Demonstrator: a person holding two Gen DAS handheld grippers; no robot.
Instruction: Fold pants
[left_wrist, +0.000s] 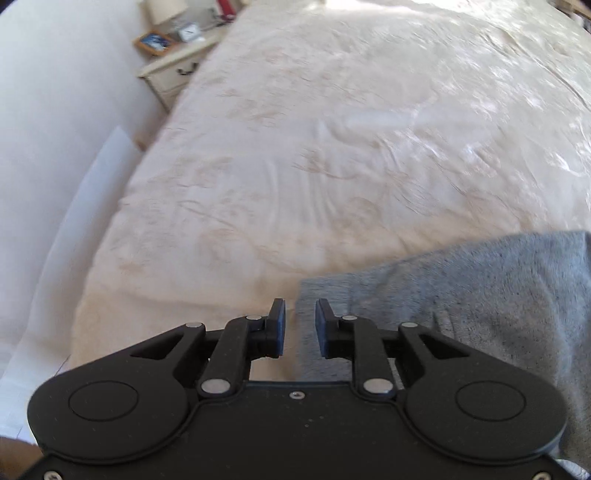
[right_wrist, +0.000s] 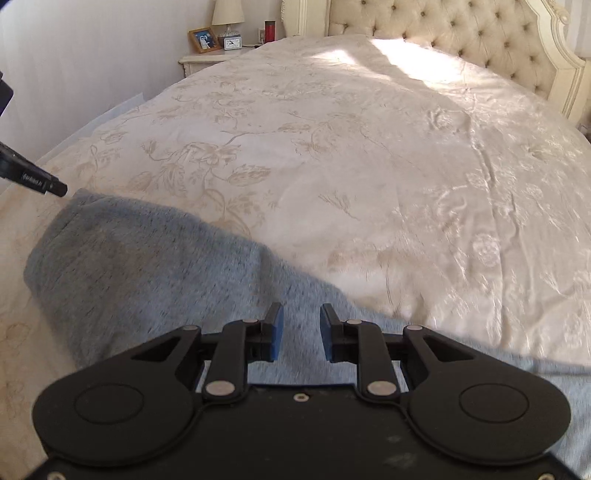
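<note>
Grey fleece pants lie on a cream floral bedspread. In the left wrist view they fill the lower right. My left gripper is open and empty, hovering over the pants' left edge. In the right wrist view the pants spread from the left to the bottom right. My right gripper is open and empty above the grey cloth. The tip of the left gripper shows at the left edge, beside the pants' far left corner.
A nightstand with a lamp, photo frame and clock stands at the bed's far left. A tufted headboard is at the back. The wall runs along the bed's left side.
</note>
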